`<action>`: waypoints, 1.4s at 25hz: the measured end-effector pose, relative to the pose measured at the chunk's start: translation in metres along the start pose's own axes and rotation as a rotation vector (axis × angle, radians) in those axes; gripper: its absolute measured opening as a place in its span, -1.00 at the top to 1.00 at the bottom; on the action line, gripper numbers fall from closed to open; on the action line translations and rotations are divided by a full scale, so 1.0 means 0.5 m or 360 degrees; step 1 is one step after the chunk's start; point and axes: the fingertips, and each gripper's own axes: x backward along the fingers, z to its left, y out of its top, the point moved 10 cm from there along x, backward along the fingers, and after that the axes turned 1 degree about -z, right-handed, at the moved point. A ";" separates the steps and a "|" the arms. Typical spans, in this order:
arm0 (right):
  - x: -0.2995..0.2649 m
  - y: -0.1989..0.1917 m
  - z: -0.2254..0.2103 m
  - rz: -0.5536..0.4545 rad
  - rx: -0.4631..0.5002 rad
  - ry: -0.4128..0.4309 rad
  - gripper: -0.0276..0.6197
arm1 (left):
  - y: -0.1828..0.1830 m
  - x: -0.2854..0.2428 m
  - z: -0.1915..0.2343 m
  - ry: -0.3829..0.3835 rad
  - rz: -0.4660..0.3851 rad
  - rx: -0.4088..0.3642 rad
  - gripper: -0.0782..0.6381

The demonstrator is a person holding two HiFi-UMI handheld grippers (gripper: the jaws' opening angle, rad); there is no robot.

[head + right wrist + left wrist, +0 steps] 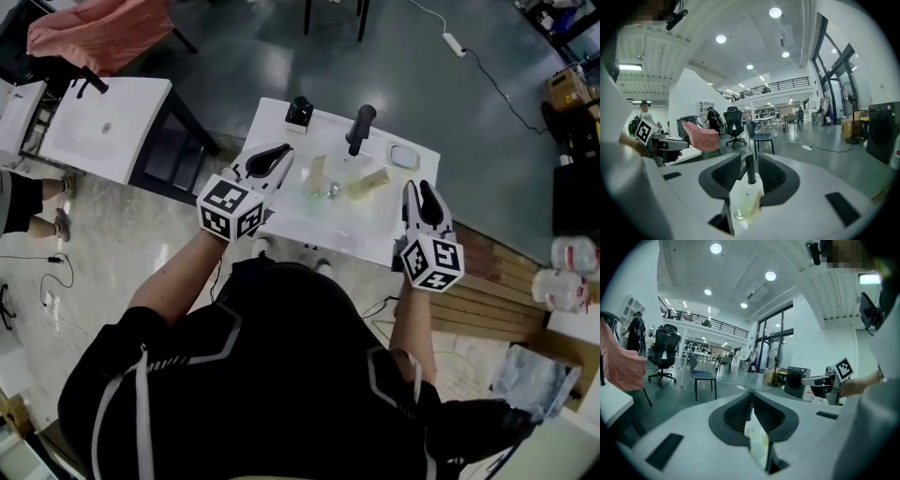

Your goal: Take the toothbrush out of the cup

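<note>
Toothbrush: too small to single out in any view. The pale cup (319,175) sits in the basin of the white sink (328,234), just left of the drain (335,190) and in front of the black tap (360,127). A yellowish block (368,184) lies just right of the drain. The left gripper (279,155) is at the sink's left edge, jaws all but together, nothing between them. The right gripper (420,190) is at the right edge, jaws partly apart and empty. The cup lies between the two grippers, touching neither.
</note>
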 end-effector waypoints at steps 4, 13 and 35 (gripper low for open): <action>-0.013 -0.057 -0.005 0.0062 -0.0020 0.0013 0.50 | -0.033 0.000 -0.005 0.0018 0.0054 -0.0007 0.74; -0.056 -0.180 -0.026 0.0240 -0.0087 0.0049 0.37 | -0.095 0.008 -0.017 0.0080 0.0147 0.0037 0.57; -0.180 -0.391 -0.073 0.0537 -0.0198 0.0193 0.18 | -0.213 0.086 -0.054 0.0412 0.0316 0.0183 0.38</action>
